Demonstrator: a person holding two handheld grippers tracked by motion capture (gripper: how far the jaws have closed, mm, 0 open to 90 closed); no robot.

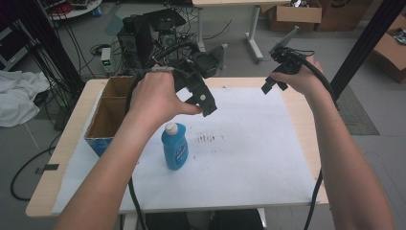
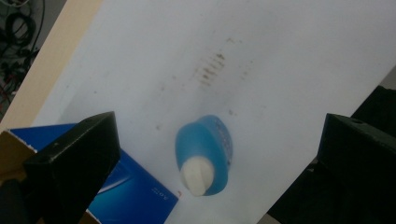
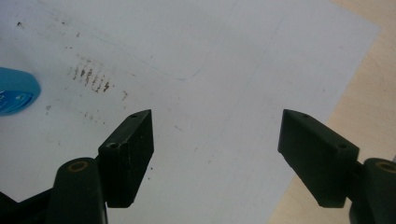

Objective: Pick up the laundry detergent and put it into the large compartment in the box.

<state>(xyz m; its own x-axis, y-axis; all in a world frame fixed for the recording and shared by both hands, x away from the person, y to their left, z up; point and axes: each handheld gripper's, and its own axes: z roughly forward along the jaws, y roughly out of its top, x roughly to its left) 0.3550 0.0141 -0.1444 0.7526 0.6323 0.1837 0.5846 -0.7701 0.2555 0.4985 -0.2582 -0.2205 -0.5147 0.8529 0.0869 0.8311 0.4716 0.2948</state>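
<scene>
At the far left of the table (image 1: 62,143) you have the open cardboard box (image 1: 107,112), its blue outer wall facing you and its two brown compartments side by side, sitting on the left edge of the white sheet (image 1: 249,158) that covers most of the tabletop. Just to the right of the box's near corner stands the blue bottle (image 1: 174,146), upright on the sheet with its white cap (image 1: 171,128) on top, close beside the box but not touching it as far as the high view lets you judge. Your left gripper (image 1: 203,103) hangs above and slightly behind the bottle, held in your left hand (image 1: 158,98); in the left gripper view its jaws are spread wide, with the bottle (image 2: 204,154) lying in the gap between them well below, cap (image 2: 197,175) toward the camera, and the box's blue corner (image 2: 135,196) just beside the left jaw. Nothing is pinched there. A patch of small dark smudges (image 1: 207,139) marks the sheet to the right of the bottle. Further right, your right gripper (image 1: 272,85) is held up over the far right part of the sheet in your right hand (image 1: 299,76), well apart from the bottle. In the right gripper view its jaws are also wide apart and empty, looking down on bare sheet (image 3: 210,70), with the smudges (image 3: 91,77) and a sliver of the bottle (image 3: 16,91) at the left edge.
</scene>
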